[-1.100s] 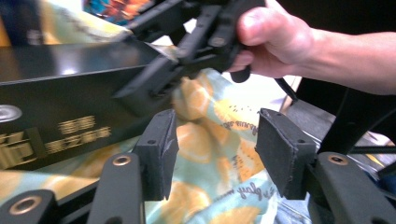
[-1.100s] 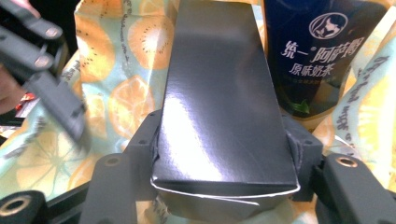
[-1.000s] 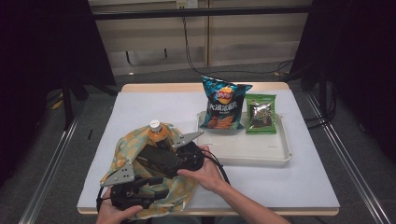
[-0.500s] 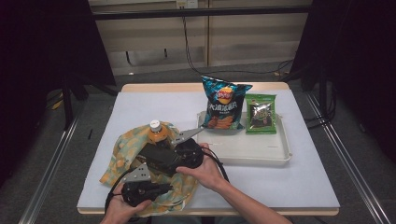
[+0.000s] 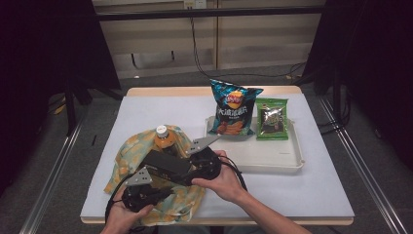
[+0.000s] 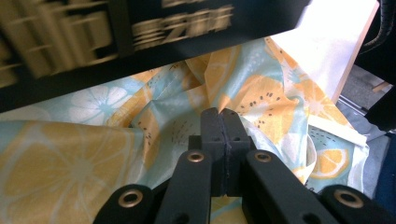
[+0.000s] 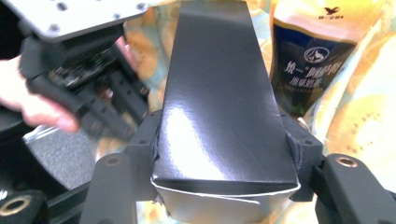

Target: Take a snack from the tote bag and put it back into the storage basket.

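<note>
Bright table, dark surrounds, close-up blur.

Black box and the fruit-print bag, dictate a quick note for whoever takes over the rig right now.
Left claw: shut, low against the fruit-print cloth bag; I cannot tell whether it pinches the cloth.
Right claw: shut on the black box, holding it across its sides above the bag.
The orange bottle lies among the bag's folds, cap toward the table's far side.
The chip bag and green seaweed packet stand on the white tray.
Done: box picked up.
Left, probably: open the bag's mouth, put the box beside the bottle, then the two snacks.
</note>
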Motion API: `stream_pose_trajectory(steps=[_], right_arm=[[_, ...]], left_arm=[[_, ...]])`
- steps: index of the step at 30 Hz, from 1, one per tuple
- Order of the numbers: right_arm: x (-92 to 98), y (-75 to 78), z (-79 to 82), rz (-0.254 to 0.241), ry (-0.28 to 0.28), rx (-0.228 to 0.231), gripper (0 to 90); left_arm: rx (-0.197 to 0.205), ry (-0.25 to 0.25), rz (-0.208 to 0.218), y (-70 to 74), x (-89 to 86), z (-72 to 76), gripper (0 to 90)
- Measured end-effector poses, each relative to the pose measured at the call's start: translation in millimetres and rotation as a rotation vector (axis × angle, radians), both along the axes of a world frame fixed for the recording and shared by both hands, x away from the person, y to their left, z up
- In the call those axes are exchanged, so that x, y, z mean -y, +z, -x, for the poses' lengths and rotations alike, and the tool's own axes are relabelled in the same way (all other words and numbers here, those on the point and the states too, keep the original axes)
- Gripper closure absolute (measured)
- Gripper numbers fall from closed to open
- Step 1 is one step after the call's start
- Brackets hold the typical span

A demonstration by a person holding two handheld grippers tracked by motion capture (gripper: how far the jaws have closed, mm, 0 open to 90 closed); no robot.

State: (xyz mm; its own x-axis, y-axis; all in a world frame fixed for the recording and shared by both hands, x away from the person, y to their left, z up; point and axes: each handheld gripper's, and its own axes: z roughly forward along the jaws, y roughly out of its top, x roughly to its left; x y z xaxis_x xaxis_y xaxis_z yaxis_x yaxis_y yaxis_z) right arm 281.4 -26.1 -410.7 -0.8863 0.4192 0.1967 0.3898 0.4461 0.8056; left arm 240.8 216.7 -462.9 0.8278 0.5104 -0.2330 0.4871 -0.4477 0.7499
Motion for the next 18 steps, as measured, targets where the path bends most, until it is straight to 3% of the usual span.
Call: stream_pose_trajectory(steps=[8, 18], right_arm=[[30.8, 2.2, 3.3, 0.004, -0.002, 0.017, 43.4], [54.8, 3.8, 6.0, -0.036, 0.016, 0.012, 43.5]], left_arm=[[0.027, -0.002, 0.066, 5.9, -7.4, 0.1, 86.7], [0.067, 0.028, 0.107, 13.0, -16.0, 4.8, 72.2]])
